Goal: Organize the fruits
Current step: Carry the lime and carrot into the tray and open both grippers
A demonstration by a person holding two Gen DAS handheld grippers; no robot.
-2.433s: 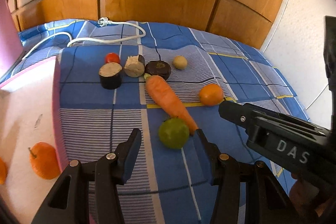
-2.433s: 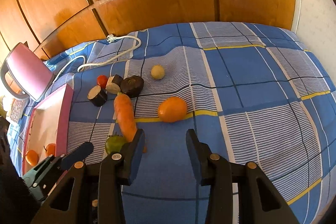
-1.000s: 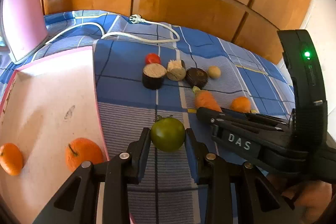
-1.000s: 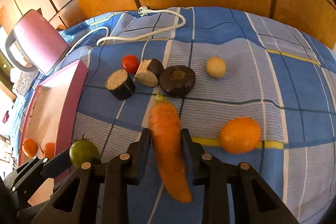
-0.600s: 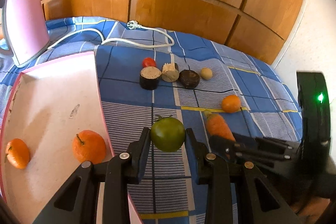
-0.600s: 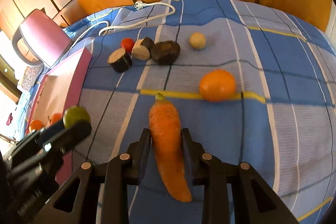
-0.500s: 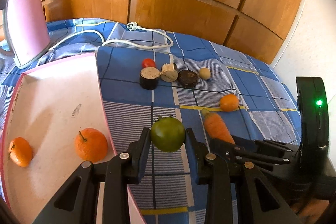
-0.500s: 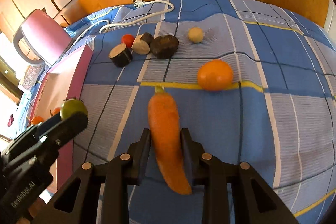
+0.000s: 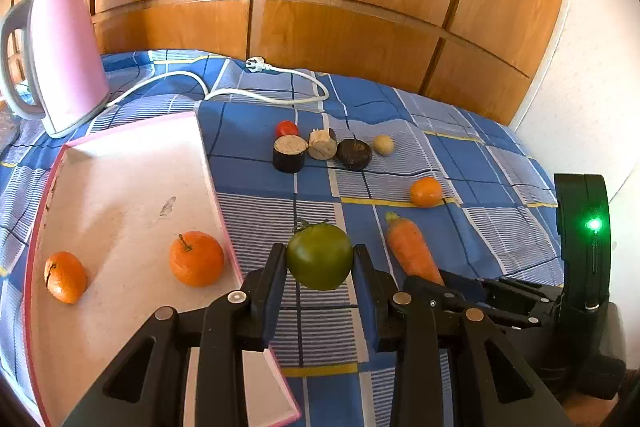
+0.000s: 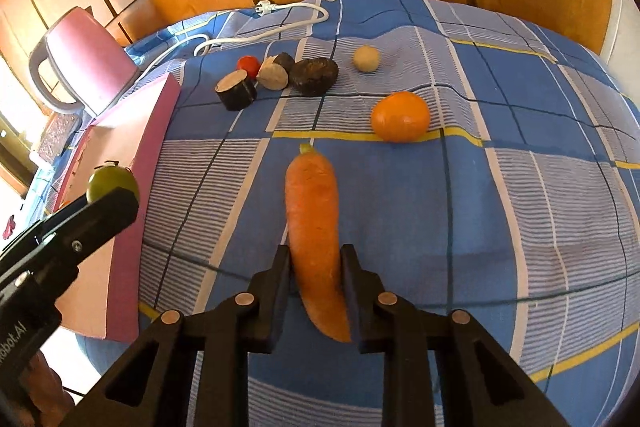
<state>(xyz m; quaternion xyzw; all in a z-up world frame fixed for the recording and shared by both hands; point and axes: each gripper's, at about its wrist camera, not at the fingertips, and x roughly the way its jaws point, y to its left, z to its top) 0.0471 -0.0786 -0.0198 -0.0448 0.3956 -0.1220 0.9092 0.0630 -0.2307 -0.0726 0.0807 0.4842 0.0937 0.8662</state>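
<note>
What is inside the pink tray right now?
Two oranges lie on the pink tray, apart from each other, on its otherwise bare white floor. The near corner is covered by the left gripper, which holds a green tomato, so that part cannot be seen.

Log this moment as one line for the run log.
left gripper: shut on green tomato | right gripper: shut on carrot | pink tray: two oranges

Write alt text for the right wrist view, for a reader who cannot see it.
The right gripper is shut on a carrot above a blue checked cloth. Beyond lie an orange, three cut aubergine pieces, a small tomato and a potato; at left the left gripper holds a green tomato by a pink tray.
</note>
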